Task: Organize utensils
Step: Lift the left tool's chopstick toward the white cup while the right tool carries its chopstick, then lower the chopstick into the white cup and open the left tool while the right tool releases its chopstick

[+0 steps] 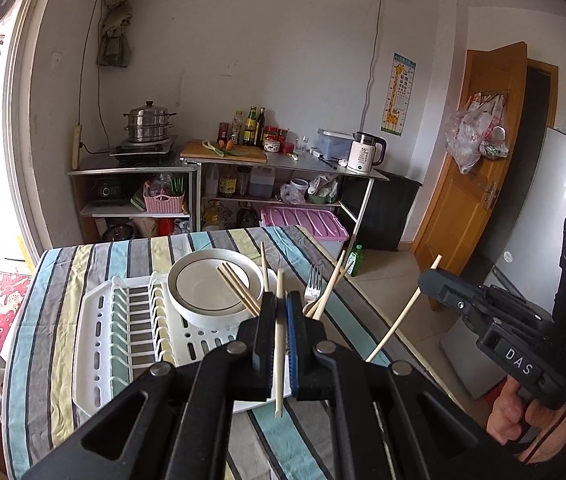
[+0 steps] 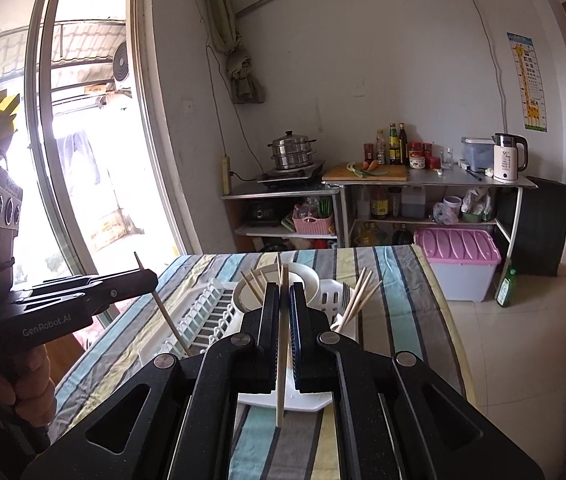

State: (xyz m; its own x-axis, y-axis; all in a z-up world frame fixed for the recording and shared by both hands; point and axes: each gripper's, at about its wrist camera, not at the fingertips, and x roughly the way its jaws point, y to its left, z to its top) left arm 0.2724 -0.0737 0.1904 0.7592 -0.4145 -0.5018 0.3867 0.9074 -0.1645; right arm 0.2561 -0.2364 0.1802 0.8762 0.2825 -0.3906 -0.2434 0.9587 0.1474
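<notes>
My left gripper (image 1: 281,300) is shut on a wooden chopstick (image 1: 279,360), held upright above the white dish rack (image 1: 99,344). My right gripper (image 2: 284,292) is shut on another chopstick (image 2: 281,380), also upright over the rack (image 2: 203,312). Each gripper shows in the other's view, the right one (image 1: 431,280) with its chopstick (image 1: 399,320), the left one (image 2: 151,276) with its chopstick (image 2: 167,316). A white bowl (image 1: 215,284) in the rack holds two chopsticks (image 1: 239,288). A white utensil holder (image 2: 333,300) holds a fork (image 1: 313,284) and several chopsticks (image 2: 357,296).
The rack sits on a striped tablecloth (image 1: 43,320). The table's right edge drops to a tiled floor with a green bottle (image 2: 506,288) and a pink-lidded bin (image 2: 459,260). Kitchen shelves (image 1: 203,184) stand behind, a window at the left.
</notes>
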